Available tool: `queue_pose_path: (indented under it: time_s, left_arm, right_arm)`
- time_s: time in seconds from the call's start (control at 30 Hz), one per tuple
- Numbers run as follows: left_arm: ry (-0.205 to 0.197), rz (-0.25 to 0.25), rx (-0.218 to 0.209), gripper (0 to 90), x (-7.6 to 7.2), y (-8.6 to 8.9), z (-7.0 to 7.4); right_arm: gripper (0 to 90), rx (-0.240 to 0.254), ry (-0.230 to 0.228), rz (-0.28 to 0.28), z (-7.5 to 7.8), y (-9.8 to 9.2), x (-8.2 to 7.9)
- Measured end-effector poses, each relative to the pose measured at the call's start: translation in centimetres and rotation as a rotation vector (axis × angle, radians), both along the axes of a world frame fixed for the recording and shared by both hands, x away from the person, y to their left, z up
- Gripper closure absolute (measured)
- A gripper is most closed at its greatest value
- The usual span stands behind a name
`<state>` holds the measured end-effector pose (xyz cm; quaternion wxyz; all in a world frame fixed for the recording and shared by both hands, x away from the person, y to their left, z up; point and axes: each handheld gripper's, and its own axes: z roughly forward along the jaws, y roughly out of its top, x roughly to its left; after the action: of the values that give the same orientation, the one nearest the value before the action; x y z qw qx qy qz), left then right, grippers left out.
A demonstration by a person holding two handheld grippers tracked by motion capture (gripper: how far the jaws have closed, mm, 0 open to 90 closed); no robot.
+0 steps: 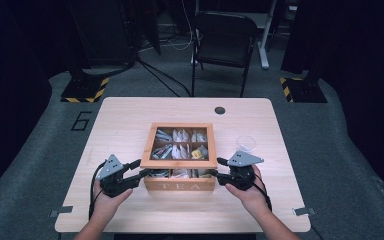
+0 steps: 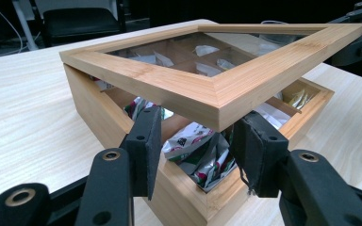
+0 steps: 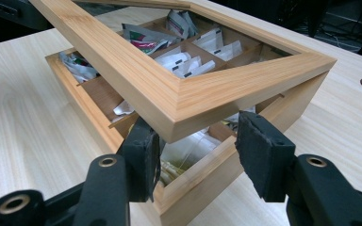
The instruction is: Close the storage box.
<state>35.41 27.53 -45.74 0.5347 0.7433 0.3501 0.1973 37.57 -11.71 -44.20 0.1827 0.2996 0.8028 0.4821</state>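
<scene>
Grippers (image 1: 180, 176) under glass-paned wooden lid (image 1: 179, 162), tilted

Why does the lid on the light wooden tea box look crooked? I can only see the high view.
Observer: The wooden-framed glass lid is tipped up at the front, leaving a gap above the light wooden tea box.
Operator: What's the left gripper doing?
Observer: The left gripper has its black jaws spread apart just under the lid's near corner.
Operator: And the right one?
Observer: The right gripper sits the same way under the other front corner, jaws apart.
</scene>
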Motion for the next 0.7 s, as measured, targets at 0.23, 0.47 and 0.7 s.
queue_pose_path:
  time_s: [0.23, 0.47, 0.7]
  left_arm:
    - [0.009, -0.006, 0.010, 53.3, -0.1, 0.0, -0.5]
    - [0.007, -0.004, 0.012, 53.4, -0.2, -0.2, -1.1]
    - [0.019, -0.018, 0.037, 53.3, -0.4, -0.1, -1.5]
  right_arm:
    - [50.0, 0.008, 0.021, 0.011, -0.1, -0.2, -0.5]
    - [49.5, 0.009, 0.031, 0.008, -0.4, -0.1, -1.1]
    - [49.3, -0.006, 0.037, 0.011, -0.8, -0.1, -1.2]
